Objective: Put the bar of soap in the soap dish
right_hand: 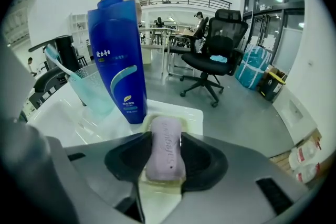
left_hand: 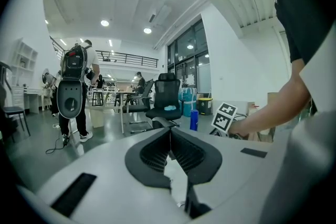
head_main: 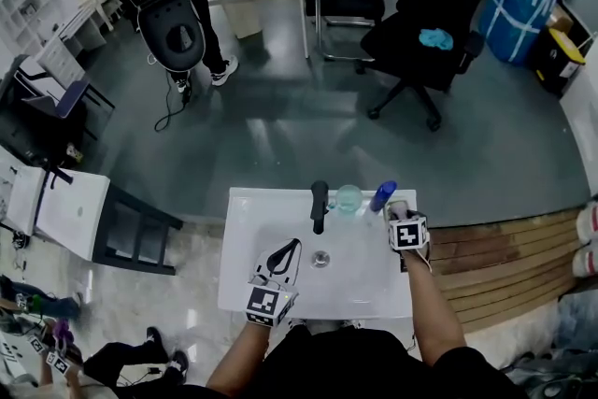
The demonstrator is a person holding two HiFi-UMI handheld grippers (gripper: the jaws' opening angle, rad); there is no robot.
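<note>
A pale purple bar of soap [right_hand: 165, 157] sits between the jaws of my right gripper [right_hand: 166, 136], which is shut on it. Right under the bar lies the shallow yellowish soap dish [right_hand: 159, 187], on the back right corner of the white basin [head_main: 364, 280]; whether the soap rests in the dish I cannot tell. In the head view the right gripper [head_main: 398, 213] is at that corner, beside the blue bottle [head_main: 383, 195]. My left gripper [head_main: 285, 250] hovers over the basin's front left with its jaws shut and nothing held.
A blue shampoo bottle [right_hand: 118, 60] and a clear cup with a toothbrush [right_hand: 92, 89] stand just behind the dish. A black faucet [head_main: 320, 204] rises at the basin's back middle, above the drain [head_main: 320, 259]. A black office chair [head_main: 425, 23] and a person stand farther off.
</note>
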